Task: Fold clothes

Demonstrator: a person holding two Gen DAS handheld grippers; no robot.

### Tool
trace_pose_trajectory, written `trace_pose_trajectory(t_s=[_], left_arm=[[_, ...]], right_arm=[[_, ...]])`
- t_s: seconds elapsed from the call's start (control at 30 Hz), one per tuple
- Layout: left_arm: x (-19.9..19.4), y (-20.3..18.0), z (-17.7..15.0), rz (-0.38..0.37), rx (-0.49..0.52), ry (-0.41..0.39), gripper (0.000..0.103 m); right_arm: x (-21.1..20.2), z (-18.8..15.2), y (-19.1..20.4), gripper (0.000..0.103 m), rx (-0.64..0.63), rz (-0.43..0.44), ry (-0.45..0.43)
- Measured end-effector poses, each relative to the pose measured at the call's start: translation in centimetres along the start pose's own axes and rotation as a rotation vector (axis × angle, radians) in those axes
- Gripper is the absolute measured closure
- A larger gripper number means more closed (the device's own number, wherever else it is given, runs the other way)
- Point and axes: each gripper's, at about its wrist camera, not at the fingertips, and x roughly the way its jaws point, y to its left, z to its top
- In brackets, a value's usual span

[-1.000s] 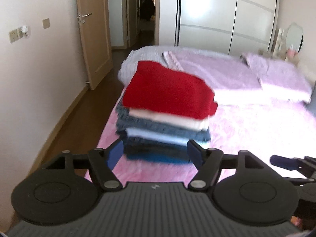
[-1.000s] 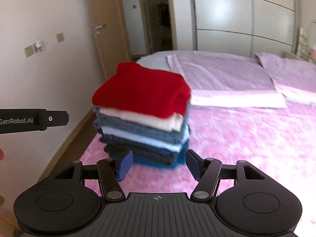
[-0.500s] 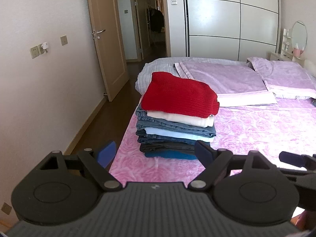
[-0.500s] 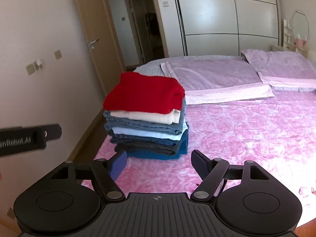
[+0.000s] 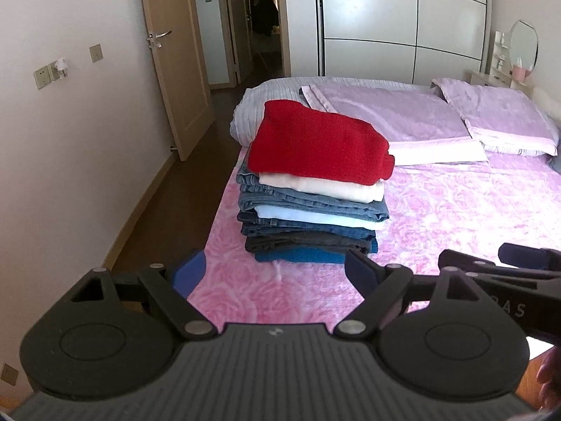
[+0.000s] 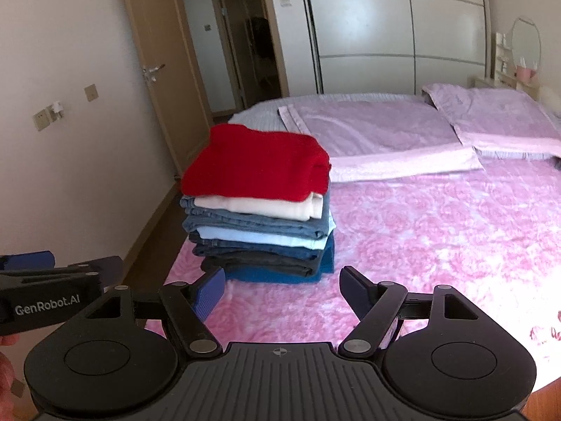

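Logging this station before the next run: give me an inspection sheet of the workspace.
Surface: bed with a pink rose-patterned cover.
Job's things: stack of folded clothes near the bed's left edge, red sweater on top, blue garment at the bottom.
Clutter: folded lilac blanket and pillow behind the stack.
Grippers: left tool open, empty; right tool open, empty; both short of the stack.
Cables: nothing seen.
Surroundings: open wooden door, white wardrobe, round mirror.
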Motion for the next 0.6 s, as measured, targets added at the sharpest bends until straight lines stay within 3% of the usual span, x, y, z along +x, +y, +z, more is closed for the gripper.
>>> trace_pose_trajectory(t_s=[0.17,0.6], left_arm=[[0.9,0.6,-0.1,-0.018,0.006,0.015,0.019],[1.6,0.3,-1.2,-0.045,0.022,0.038,0.019]], right_arm=[[1.2,0.1,0.7,0.028,0.013,-0.01,0.059],[1.7,-0.7,1.7,0.028,-0.01,-0.087,0.108]])
